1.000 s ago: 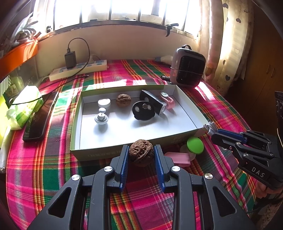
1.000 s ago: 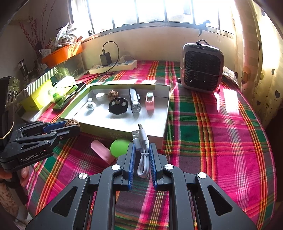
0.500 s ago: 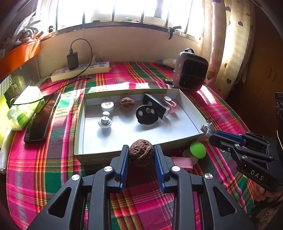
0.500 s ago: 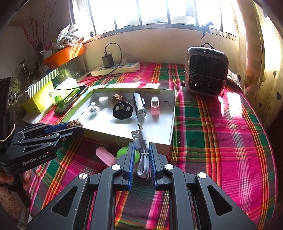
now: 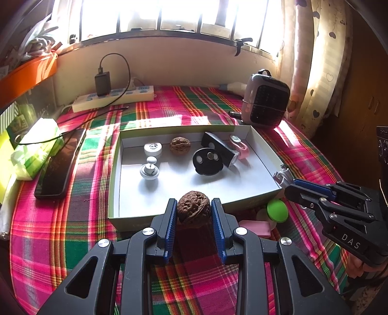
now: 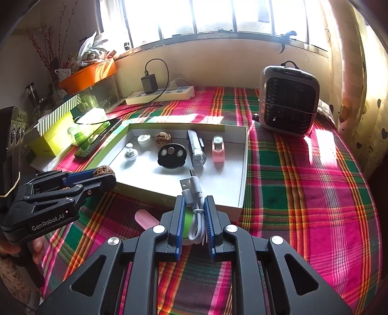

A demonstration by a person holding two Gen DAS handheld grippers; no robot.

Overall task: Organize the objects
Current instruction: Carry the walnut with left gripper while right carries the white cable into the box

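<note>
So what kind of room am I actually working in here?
Most likely a lived-in room at home, not a lab: a plaid tablecloth under a barred window with heart-print curtains, a power strip with a charger plugged in, and a small portable heater.

Strong daylight pours through the window [image 5: 169, 14], blown out to white in both views. Sun patches glare on the plaid cloth [image 6: 322, 150]. Soft shadows fall toward the camera inside the box [image 5: 262, 155]. Fisheye bending darkens the corners; focus stays sharp.
</note>
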